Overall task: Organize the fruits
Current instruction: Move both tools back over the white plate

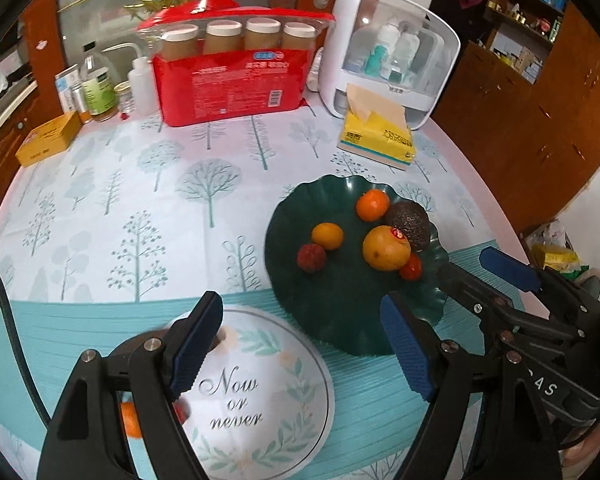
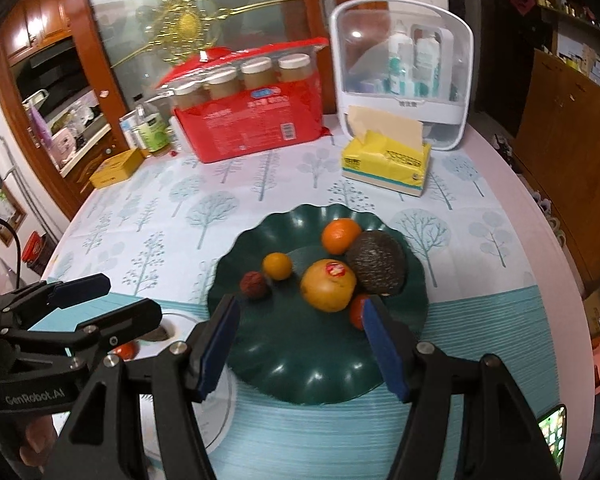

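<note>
A dark green scalloped plate (image 1: 340, 312) (image 2: 300, 360) holds a big orange with a sticker (image 1: 386, 248) (image 2: 328, 286), a tangerine (image 1: 373, 205) (image 2: 340, 235), an avocado (image 1: 410, 224) (image 2: 376, 266), a small yellow-orange fruit (image 1: 327, 235) (image 2: 277, 266), a red lychee (image 1: 311, 257) (image 2: 254, 285) and a small tomato (image 1: 411, 267) (image 2: 356, 312). My left gripper (image 1: 304, 344) is open over the white "Now or never" disc (image 1: 268, 392). An orange fruit (image 1: 130, 420) and a red one (image 1: 182, 412) show behind its left finger. My right gripper (image 2: 304, 350) is open and empty above the plate's near side.
At the back stand a red package with jars (image 1: 232, 80) (image 2: 256, 120), a white cosmetics organizer (image 1: 392, 60) (image 2: 404, 76), a yellow tissue box (image 1: 376, 136) (image 2: 386, 160), bottles (image 1: 100, 88) and a yellow tin (image 1: 48, 140) (image 2: 116, 168). A phone (image 2: 554, 432) lies at the table's right edge.
</note>
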{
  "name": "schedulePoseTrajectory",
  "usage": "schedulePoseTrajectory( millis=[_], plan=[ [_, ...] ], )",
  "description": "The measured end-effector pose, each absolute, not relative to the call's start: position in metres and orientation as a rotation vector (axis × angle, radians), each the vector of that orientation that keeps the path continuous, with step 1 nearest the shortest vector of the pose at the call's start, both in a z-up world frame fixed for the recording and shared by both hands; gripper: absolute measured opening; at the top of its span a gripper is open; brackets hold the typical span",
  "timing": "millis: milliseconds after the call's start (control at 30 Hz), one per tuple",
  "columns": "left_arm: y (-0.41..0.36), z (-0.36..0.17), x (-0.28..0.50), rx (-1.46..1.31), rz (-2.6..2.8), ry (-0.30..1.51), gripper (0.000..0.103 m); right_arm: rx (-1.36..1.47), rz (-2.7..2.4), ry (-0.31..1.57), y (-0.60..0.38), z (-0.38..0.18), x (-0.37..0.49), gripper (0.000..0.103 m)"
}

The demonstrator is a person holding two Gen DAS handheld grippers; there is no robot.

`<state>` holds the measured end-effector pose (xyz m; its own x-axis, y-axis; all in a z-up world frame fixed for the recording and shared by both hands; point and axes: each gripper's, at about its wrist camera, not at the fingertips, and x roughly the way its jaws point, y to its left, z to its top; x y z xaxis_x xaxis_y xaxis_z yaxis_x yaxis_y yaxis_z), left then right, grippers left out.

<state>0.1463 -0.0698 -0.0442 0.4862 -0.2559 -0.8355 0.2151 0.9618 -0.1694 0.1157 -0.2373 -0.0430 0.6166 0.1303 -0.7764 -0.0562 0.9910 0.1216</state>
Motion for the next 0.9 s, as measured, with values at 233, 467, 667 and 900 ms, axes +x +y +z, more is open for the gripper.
schedulePoseTrajectory(
  millis=[233,467,667,900],
  plan=[
    [-0.046,-0.034,0.122,-0.07,-0.23,1.009,0.08,0.052,0.177,0.88,-0.213,-0.031,0.098,0.064],
    [-0.009,-0.029,0.094,-0.103,-0.168,0.998,0.08,0.018,0.259,0.867,-0.187,-0.025,0.076,0.064],
    [0.022,-0.029,0.067,-0.115,-0.105,0.982,0.08,-0.026,0.33,0.869,-0.162,-0.029,0.058,0.064],
    [0.054,-0.045,0.037,-0.115,-0.031,0.997,0.08,-0.088,0.412,0.898,-0.131,-0.047,0.038,0.064]
  ],
)
